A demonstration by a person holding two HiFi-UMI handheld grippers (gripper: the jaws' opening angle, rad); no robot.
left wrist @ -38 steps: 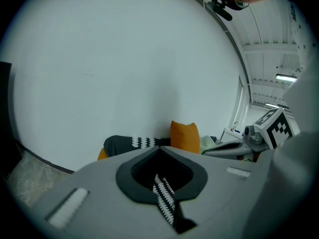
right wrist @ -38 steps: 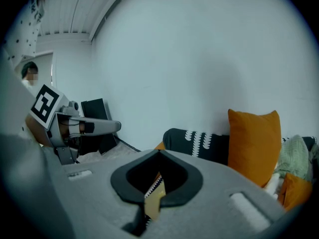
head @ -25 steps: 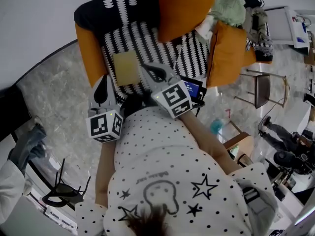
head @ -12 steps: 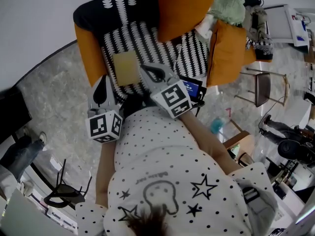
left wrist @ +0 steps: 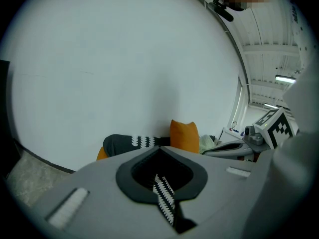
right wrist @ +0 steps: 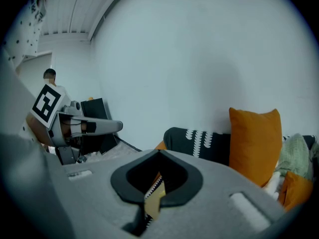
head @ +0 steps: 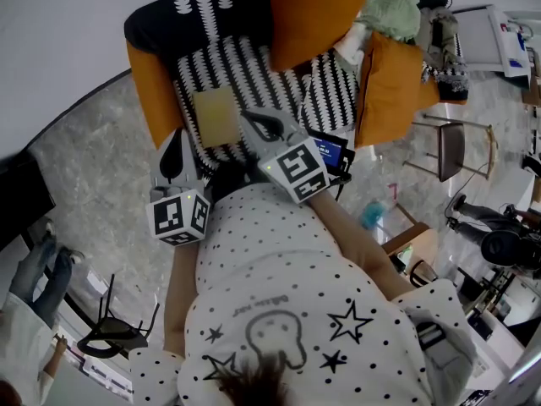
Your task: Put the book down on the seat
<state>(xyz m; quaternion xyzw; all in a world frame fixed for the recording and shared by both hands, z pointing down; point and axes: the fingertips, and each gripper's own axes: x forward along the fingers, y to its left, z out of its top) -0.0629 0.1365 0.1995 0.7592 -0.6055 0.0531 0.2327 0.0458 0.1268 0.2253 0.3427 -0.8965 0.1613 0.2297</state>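
Book (head: 215, 117) lies flat on seat (head: 245, 66); left gripper (head: 178, 135) and right gripper (head: 248, 116) jaws pressed together, empty. Risk: right tip is just beside the book (close to the seat's front), so a bump could slide it off.

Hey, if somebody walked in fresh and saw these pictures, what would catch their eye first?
The black-and-white patterned sofa seat with a bright orange cushion propped at its back grabs the eye first. A flat pale yellow book lies on the seat, with the right gripper just beside it and the left gripper near the seat's front corner, both with jaws together.
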